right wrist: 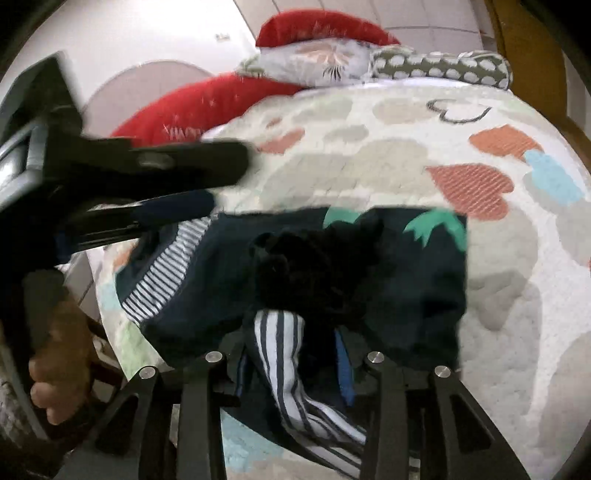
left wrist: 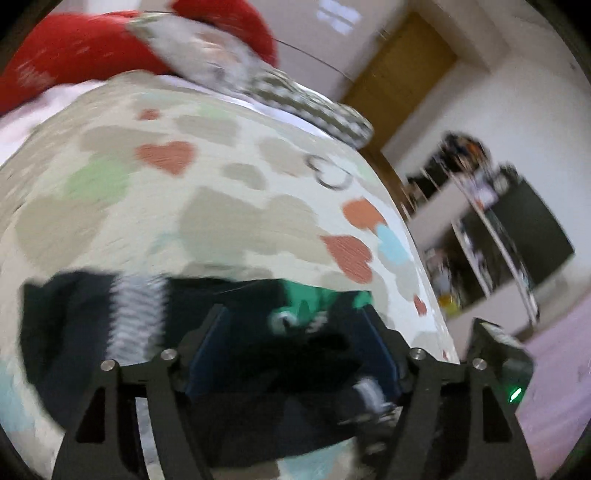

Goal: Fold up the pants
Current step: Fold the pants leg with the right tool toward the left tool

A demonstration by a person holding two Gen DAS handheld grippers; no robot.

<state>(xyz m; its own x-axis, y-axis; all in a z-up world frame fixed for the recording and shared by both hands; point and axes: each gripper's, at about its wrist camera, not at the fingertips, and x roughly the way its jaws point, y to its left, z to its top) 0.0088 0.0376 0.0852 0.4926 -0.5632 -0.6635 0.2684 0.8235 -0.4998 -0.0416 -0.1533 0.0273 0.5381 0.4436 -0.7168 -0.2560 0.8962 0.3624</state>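
The pants (right wrist: 406, 277) are dark navy with green prints and striped white-and-navy trim. They lie bunched in a rough bundle on the heart-patterned blanket (right wrist: 369, 158) of a bed. In the left wrist view they show as a blurred dark heap (left wrist: 74, 325). My left gripper (left wrist: 293, 317) hovers over that heap with its blue pads wide apart and nothing pinched. The right wrist view shows the left gripper (right wrist: 229, 181) from the side, above the bundle's left end. My right gripper (right wrist: 291, 354) stands open low over the near side, with a striped strip (right wrist: 277, 350) and black cloth lying between its fingers.
Red pillows (right wrist: 325, 29), a grey printed pillow (right wrist: 317, 59) and a spotted pillow (right wrist: 443, 66) lie at the bed's far end. A wooden door (left wrist: 402, 74) and cluttered shelves (left wrist: 480, 229) stand past the bed's right edge. A person's hand (right wrist: 55, 369) grips the left tool's handle.
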